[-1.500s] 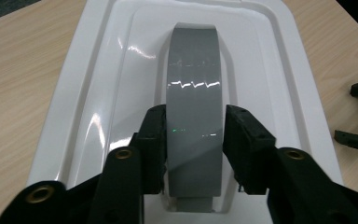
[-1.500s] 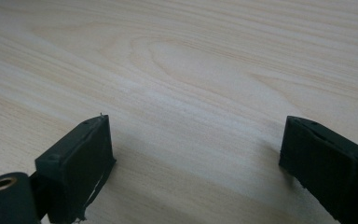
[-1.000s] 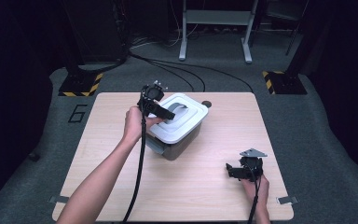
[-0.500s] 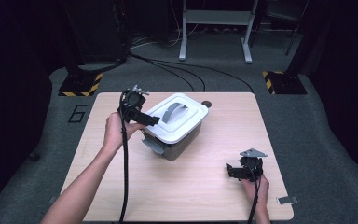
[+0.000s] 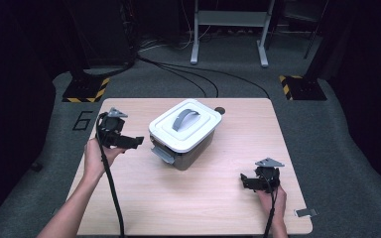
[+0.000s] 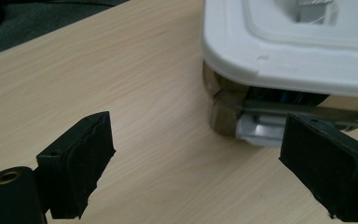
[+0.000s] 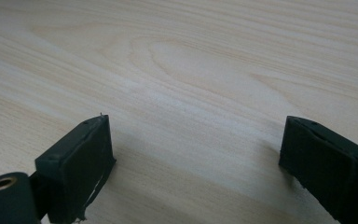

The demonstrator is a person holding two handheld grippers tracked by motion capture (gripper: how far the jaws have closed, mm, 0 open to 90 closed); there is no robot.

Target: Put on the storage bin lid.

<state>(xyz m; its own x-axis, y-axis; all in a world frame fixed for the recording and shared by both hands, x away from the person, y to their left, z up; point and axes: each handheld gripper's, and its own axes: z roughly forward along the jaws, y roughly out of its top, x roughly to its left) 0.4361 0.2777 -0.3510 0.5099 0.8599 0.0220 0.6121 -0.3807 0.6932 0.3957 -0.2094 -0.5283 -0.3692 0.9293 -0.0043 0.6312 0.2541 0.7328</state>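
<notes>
1. The box (image 5: 186, 134), with its white lid (image 5: 184, 125) and grey handle (image 5: 185, 118) on top, stands a little behind the middle of the table (image 5: 198, 208).
2. Seen from the left claw (image 5: 129, 142), the box lies at about 3 o'clock, near but not touching. In the left gripper view its front corner with the grey latch (image 6: 261, 128) sits beyond the gap, towards the right jaw.
3. The left claw has just been opening its jaws; now they stand wide apart with only bare wood between them.
4. The right claw (image 5: 248, 182) is also open and holds nothing. From it, the box is at about 10 o'clock, well apart.
5. The long axis of the box runs from about 8 o'clock to 2 o'clock on the table.
6. I judge that the left hand (image 5: 97, 157) is nearer to the box, so a move to the latch belongs to it.
</notes>
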